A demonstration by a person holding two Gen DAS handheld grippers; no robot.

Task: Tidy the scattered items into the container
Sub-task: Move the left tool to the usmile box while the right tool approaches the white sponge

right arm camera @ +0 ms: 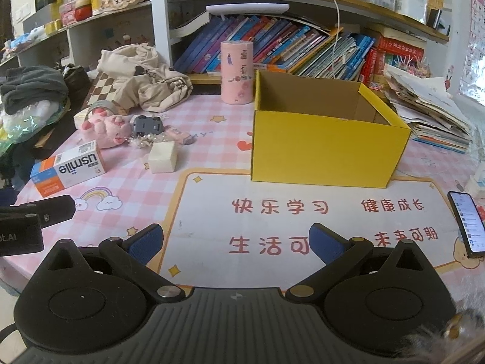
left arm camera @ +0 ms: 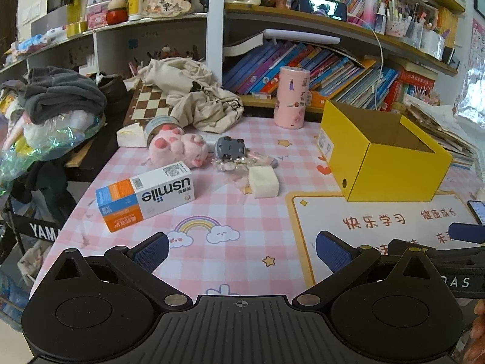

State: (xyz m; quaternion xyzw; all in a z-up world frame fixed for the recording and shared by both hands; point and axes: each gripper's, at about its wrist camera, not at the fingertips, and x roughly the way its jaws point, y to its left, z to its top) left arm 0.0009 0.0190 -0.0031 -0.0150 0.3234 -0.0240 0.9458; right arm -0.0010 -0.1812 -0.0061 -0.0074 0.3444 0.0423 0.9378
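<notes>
An open yellow cardboard box [left arm camera: 385, 163] [right arm camera: 321, 154] stands on the pink checked table, with nothing visible inside. To its left lie a white and orange usmile carton [left arm camera: 145, 195] [right arm camera: 68, 166], a pink plush pig [left arm camera: 178, 148] [right arm camera: 104, 127], a grey toy car [left arm camera: 229, 147] [right arm camera: 147, 126], a pearl hair clip [left arm camera: 230, 163] [right arm camera: 142, 141] and a cream foam block [left arm camera: 263, 182] [right arm camera: 163, 157]. My left gripper [left arm camera: 242, 251] hovers open near the front edge, short of the carton. My right gripper [right arm camera: 235, 239] hovers open over the white mat, in front of the box.
A pink cylinder tin [left arm camera: 291, 97] [right arm camera: 236, 71] stands behind the box. A beige cloth bag [left arm camera: 194, 97] lies over a chessboard [left arm camera: 148, 106]. A phone [right arm camera: 466, 223] lies at the right edge. Stacked papers [right arm camera: 424, 112] and bookshelves [left arm camera: 303, 66] line the back.
</notes>
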